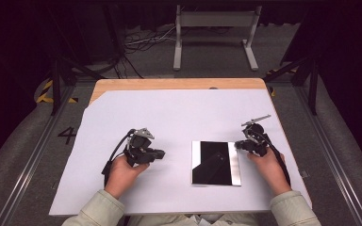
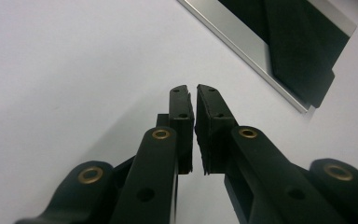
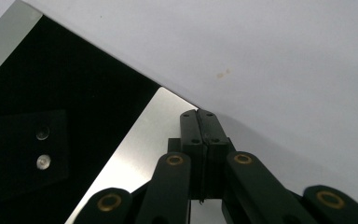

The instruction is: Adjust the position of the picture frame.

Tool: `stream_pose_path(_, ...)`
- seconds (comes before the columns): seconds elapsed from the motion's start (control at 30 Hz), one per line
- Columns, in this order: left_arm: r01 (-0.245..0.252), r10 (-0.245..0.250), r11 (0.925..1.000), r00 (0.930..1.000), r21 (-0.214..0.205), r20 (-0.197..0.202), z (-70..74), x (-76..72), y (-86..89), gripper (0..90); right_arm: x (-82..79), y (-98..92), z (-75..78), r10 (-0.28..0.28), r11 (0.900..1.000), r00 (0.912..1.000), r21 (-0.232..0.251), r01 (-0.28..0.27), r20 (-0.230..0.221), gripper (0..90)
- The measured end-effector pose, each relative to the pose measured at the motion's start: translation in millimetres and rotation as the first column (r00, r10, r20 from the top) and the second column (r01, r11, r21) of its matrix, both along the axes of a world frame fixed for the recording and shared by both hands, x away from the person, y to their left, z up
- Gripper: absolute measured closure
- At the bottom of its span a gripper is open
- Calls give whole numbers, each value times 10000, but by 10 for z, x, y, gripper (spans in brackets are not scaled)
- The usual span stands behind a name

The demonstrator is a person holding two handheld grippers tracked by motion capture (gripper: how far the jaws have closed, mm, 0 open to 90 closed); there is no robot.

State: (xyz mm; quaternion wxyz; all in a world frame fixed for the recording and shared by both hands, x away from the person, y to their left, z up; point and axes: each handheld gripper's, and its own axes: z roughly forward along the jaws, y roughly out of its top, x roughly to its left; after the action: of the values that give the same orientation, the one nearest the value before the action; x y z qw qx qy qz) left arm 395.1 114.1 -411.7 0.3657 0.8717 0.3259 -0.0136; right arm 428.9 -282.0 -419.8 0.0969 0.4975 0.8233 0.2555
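Observation:
A square black plate (image 1: 215, 162) with silver side strips lies flat on the white sheet, right of the middle. My left gripper (image 1: 160, 153) rests to the plate's left and points toward it. In the left gripper view its jaws (image 2: 193, 88) stand a narrow gap apart with nothing between them, and the plate (image 2: 298, 42) lies ahead at the upper right. My right gripper (image 1: 238, 144) is at the plate's far right corner. In the right gripper view its jaws (image 3: 199, 113) are pressed together over the plate's (image 3: 51, 93) silver strip (image 3: 135, 144), with nothing visible between them.
The white sheet (image 1: 169, 113) covers most of a wooden table (image 1: 169, 84), whose far edge shows bare. Beyond the table a grey metal stand (image 1: 214, 21) and loose cables (image 1: 141, 40) sit on the floor. Dark frame legs stand at both sides.

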Motion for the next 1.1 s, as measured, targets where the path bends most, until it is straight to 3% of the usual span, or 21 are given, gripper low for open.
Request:
stream_pose_path(0.17, 74, -74, 10000, 10000, 58, 52, 3, 1, -9, 849, 62, 64, -24, 111, 9992, 9999, 375, -111, 19, 900)
stream_pose_path(0.53, -29, 28, 9999, 10000, -120, -68, 2, 20, 28, 849, 216, 485, -28, 936, 9953, 9956, 237, -937, 40, 900)
stream_pose_path(0.63, -31, 30, 9999, 10000, -113, -72, -1, 19, 27, 848, 216, 558, -43, 1155, 9928, 9932, 309, -1160, 168, 900)
stream_pose_path(0.77, 35, -36, 10000, 10000, -38, -28, -7, 26, 26, 849, 194, 593, -26, 1411, 9900, 9892, 28, -1413, 390, 900)
stream_pose_path(0.87, 24, -24, 10000, 10000, -66, -36, -8, 30, 29, 849, 95, 597, 47, 1618, 9868, 9847, -106, -1615, 653, 900)
stream_pose_path(1.1, -47, 45, 9998, 9999, -169, -122, 1, 15, 38, 847, -351, 569, 212, 2827, 9592, 9556, -245, -2816, 831, 900)
